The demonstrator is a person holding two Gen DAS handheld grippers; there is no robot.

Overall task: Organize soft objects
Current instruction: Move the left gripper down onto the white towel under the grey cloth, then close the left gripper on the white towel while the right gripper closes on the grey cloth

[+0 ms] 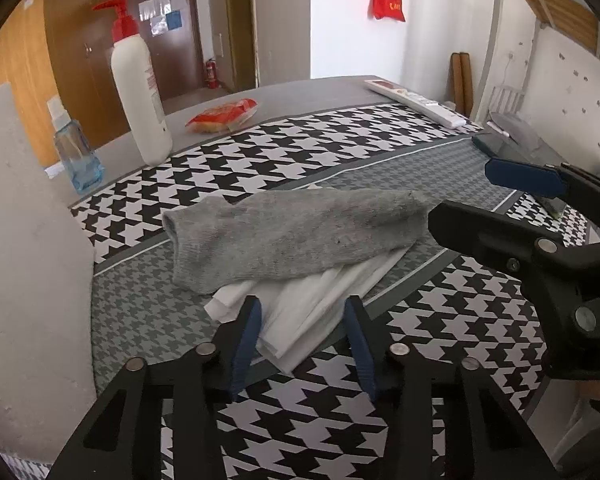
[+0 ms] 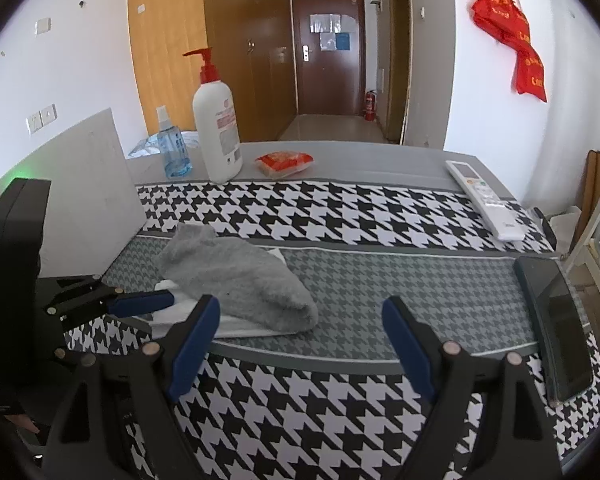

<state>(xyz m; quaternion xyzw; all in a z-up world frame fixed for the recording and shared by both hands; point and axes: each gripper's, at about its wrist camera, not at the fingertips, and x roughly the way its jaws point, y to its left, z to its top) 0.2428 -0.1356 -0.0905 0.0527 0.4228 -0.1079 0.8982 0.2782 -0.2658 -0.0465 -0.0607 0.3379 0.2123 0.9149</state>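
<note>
The grey sock [image 1: 292, 236] lies on folded white cloth [image 1: 320, 304] mid-tabletop [image 1: 440, 344]. The left hand-held gripper [image 1: 304, 320], half-open, straddles the cloth's near edge without pinching; right hand-held gripper [image 2: 300, 320] wide, empty. Seat pads deeper before squeezing.

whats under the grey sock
A folded white cloth lies under the grey sock, its near edges sticking out. How far it runs beneath the sock is covered.

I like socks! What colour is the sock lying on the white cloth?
The sock is plain grey; the left wrist view shows it best.
</note>
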